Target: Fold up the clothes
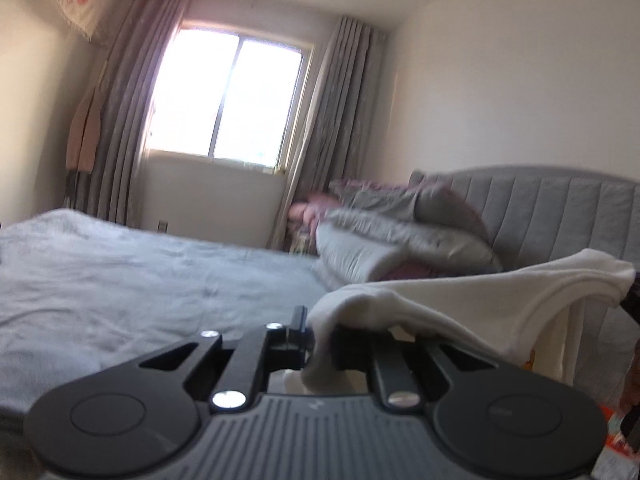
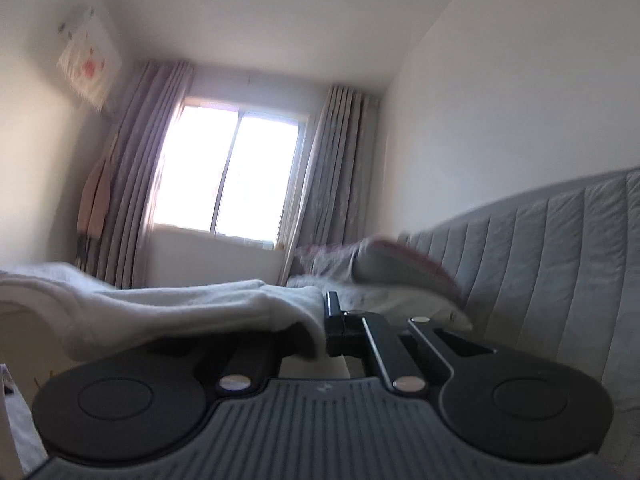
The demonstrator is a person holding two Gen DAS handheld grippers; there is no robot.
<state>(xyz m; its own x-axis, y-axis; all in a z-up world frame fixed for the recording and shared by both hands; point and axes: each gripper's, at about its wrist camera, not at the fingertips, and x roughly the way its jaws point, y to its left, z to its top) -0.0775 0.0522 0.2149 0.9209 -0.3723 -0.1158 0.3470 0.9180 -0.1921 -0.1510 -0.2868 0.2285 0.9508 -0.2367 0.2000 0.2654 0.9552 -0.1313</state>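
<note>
Both sets of jaws are clenched on the same white garment (image 1: 460, 300), each pinching one end of it. On the left gripper (image 1: 316, 344), the cloth bunches over the right-hand finger and drapes off to the right, where a small orange print shows low on the hanging fabric. On the right gripper (image 2: 320, 332), the jaws are nearly closed on a thin fold, and the garment (image 2: 160, 312) stretches away to the left in a soft sagging band. It hangs lifted above the bed (image 1: 120, 272), which is covered in a grey-blue blanket. Folded grey bedding (image 1: 392, 232) is piled against the padded grey headboard (image 1: 560, 208). Beyond, a bright window (image 1: 228, 100) stands between grey curtains (image 1: 132, 120).
</note>
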